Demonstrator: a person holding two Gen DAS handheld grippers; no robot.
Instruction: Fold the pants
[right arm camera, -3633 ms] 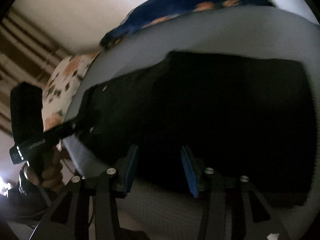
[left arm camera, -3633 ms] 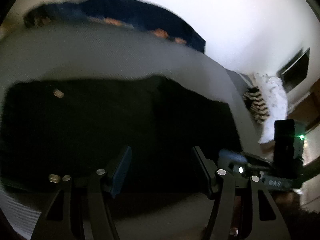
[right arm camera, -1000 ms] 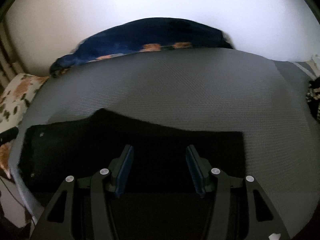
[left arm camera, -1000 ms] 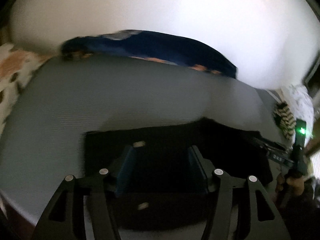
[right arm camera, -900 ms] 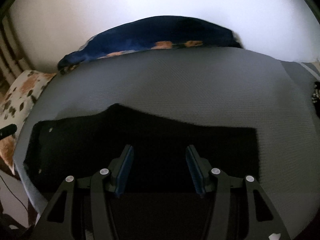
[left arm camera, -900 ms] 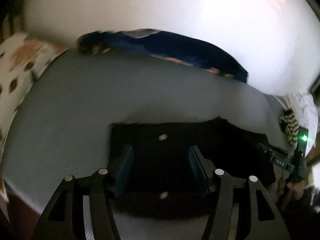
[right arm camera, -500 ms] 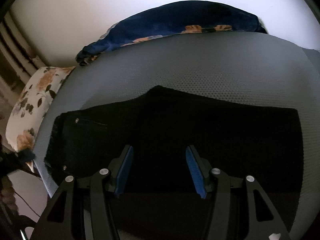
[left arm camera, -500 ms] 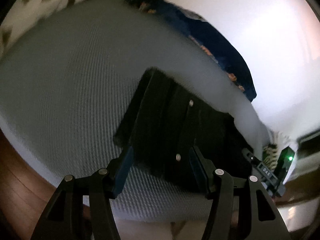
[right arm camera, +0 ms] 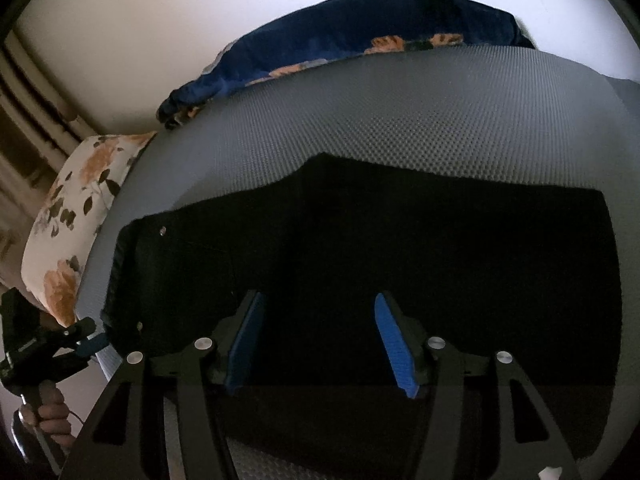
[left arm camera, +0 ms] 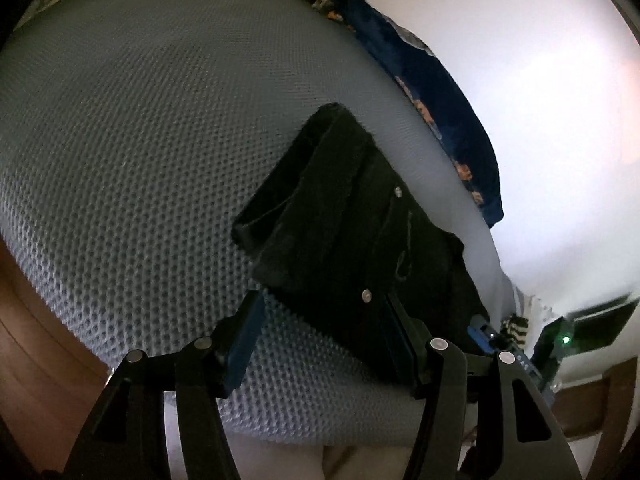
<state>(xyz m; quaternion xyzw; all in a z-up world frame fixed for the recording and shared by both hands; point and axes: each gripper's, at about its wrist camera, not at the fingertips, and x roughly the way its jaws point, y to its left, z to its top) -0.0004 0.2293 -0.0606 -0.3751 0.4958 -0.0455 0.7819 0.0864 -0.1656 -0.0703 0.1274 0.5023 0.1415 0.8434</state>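
Black pants [right arm camera: 380,248] lie flat on a grey mesh mattress [right arm camera: 420,112], waistband to the left with two metal buttons. In the left wrist view the pants [left arm camera: 352,232] show waistband first, near the mattress's front edge. My left gripper [left arm camera: 324,340] is open and empty, its fingers astride the near waistband corner. It also shows at the far left of the right wrist view [right arm camera: 86,336]. My right gripper [right arm camera: 320,340] is open and empty, low over the pants' near edge.
A navy floral blanket [right arm camera: 352,40] lies along the mattress's far edge by the white wall. A floral pillow [right arm camera: 80,208] sits at the left end. A wooden bed frame [left arm camera: 36,340] shows below the mattress [left arm camera: 140,140].
The left gripper swung around to the waistband end and came closer to its near corner. The right gripper moved down closer to the pants. Both stayed open.
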